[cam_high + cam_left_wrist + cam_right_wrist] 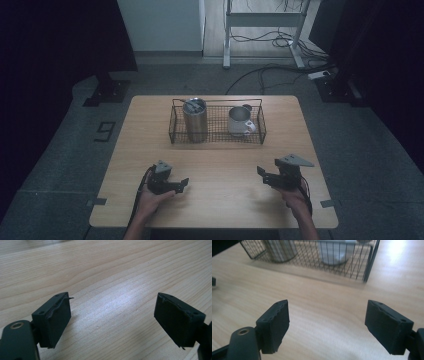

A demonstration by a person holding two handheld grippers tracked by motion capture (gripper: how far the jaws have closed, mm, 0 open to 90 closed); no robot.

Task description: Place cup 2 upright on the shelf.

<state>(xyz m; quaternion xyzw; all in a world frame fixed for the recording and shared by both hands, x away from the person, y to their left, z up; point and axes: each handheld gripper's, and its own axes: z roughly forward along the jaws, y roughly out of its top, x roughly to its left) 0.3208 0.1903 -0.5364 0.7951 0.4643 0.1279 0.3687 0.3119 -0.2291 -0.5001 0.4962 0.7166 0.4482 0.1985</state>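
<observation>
On the wooden table (220, 210) my left gripper (183, 184) rests low near the front left, held by a hand, jaws pointing right. In the left gripper view the left gripper (112, 302) stands open over bare wood, nothing between its pads. My right gripper (262, 175) sits at the front right, jaws pointing left toward the other one. From the right gripper view, the right gripper (327, 306) is open and empty, facing a black wire basket (372, 260).
The wire basket (217, 101) stands at the table's far middle. It holds a tall steel tumbler (195, 120) with something sticking out of it, and a pale mug (240, 121). Cables and a desk frame (262, 20) lie on the floor beyond.
</observation>
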